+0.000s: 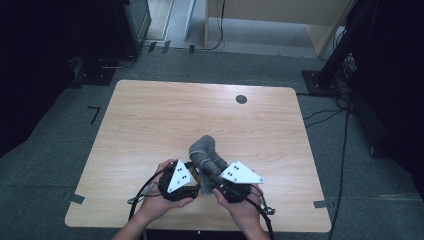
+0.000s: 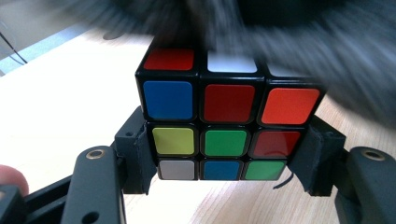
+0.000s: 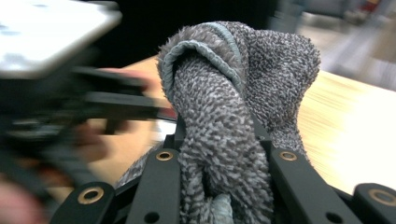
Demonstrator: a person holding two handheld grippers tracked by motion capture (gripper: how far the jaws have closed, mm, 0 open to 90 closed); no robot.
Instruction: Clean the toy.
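Two grippers sit side by side at the near edge of the worktop (image 1: pixel 150 115), each in one hand. The left gripper (image 2: pixel 223 158) has its fingers (image 2: pixel 137 154) closed against the lower sides of a cube (image 2: pixel 224 126), pads pressing on both flanks so the cube is clamped between them above the worktop. The right gripper (image 3: pixel 219 186) has its fingers (image 3: pixel 161 186) drawn in tight around a grey cloth (image 3: pixel 233 102), which bulges up between them in a thick bunched fold.

In the high view the left hand (image 1: pixel 160 200) and right hand (image 1: pixel 240 207) come in from the bottom edge, the grippers angled toward each other, with the cloth rising just behind them and over the spot where the cube is held.

Top of the cube is blurred over by dark grey in the left gripper view; whether cloth and cube touch cannot be told. In the high view the cube is hidden.
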